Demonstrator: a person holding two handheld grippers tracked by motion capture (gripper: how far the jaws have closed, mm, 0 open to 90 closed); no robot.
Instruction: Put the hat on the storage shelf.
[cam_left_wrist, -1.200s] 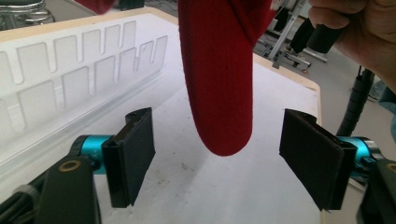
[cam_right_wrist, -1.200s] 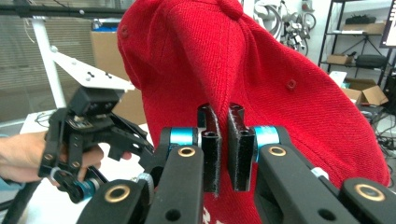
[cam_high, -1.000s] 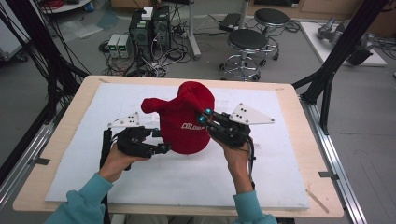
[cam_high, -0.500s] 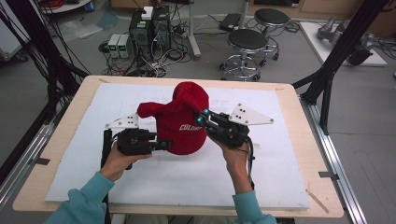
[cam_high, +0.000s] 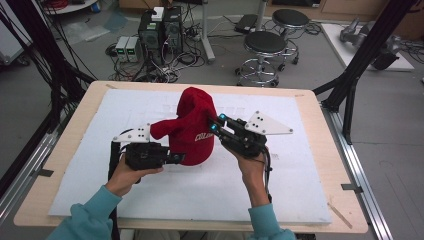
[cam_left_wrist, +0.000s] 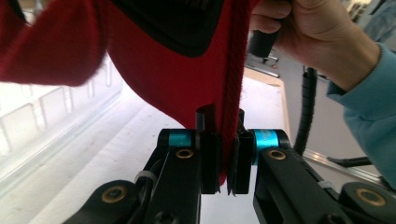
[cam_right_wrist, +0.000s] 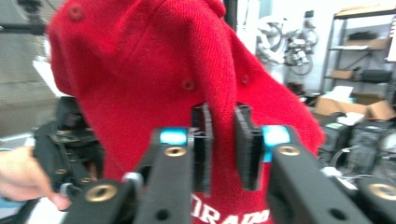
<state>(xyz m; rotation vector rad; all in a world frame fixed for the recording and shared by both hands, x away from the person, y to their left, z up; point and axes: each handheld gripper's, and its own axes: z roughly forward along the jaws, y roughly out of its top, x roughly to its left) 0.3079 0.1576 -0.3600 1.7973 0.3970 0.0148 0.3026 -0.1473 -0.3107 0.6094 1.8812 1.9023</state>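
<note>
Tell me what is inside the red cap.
In the left gripper view the red cap opens toward the camera: a dark lining fills its hollow, with nothing else visible inside. The deeper crown is hidden by the cap's own fabric. The left gripper clamps its edge.

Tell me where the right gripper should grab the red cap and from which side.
Grip the bottom rim of the cap, from the person's right. The crown is rounded, loose cloth; the rim is a thin, firm edge, and the left gripper already pinches it. The right gripper has just been opening, a gap between its pads at the cap's side.
</note>
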